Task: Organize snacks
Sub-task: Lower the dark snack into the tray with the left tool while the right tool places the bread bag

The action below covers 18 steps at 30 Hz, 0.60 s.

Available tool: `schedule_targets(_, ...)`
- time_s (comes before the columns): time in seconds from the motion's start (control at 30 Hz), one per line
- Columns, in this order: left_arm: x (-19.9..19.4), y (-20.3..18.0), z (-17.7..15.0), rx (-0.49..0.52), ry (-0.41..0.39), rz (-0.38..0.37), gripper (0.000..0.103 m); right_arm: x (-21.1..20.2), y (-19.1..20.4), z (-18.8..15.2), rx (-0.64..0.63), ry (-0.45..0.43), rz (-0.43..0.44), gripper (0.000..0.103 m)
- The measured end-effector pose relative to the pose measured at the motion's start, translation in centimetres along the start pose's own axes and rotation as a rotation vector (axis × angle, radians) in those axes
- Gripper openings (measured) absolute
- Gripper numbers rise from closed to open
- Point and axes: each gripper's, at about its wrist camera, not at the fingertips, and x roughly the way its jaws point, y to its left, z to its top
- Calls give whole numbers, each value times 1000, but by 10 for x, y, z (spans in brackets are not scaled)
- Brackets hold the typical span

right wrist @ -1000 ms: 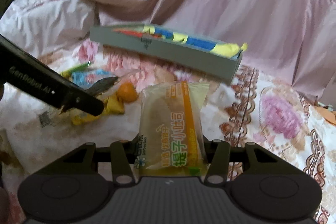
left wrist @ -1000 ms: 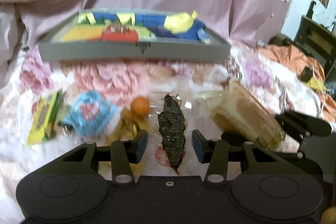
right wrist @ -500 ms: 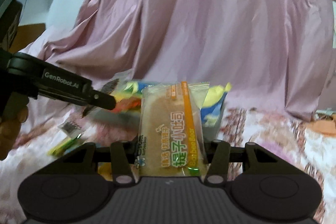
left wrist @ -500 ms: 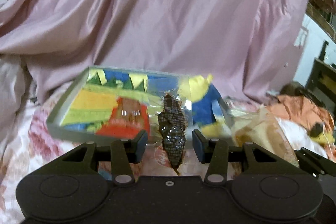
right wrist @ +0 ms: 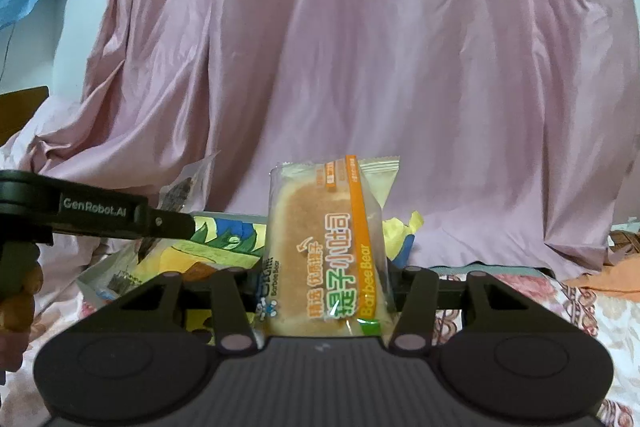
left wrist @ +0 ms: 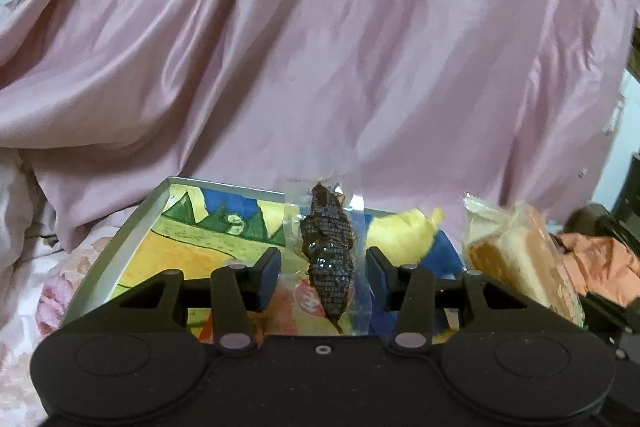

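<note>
Two grippers, one snack each. The left gripper (left wrist: 323, 269) has its jaws pinching a clear packet with a dark, wrinkled snack (left wrist: 330, 255) inside. The right gripper (right wrist: 325, 281) has its jaws clamped on a bread packet (right wrist: 326, 251), golden with an orange stripe. Beyond both lies one tray (left wrist: 132, 227) with a colourful picture, holding one yellow packet (left wrist: 398, 233); pink drapery (left wrist: 320, 47) hangs behind.

The tray (left wrist: 120, 251) lies open-topped ahead, its left half bare, with a yellow packet (left wrist: 400, 235) filling the far right corner. A pink drape (left wrist: 320, 67) rises just behind it and closes the far side. Beside the left gripper (left wrist: 323, 273), the right gripper's bread pack (left wrist: 516, 259) crowds the right.
</note>
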Motion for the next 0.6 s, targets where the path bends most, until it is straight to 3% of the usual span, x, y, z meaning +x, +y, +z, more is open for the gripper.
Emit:
schedule_targets(0.37,37,8,-6,-36,41,26,49,36,-3,-9,19,69,-2,54)
schedule_targets(0.6,43,8,-15,-38,55,26,49,37,-5,-14,28,84,2,54)
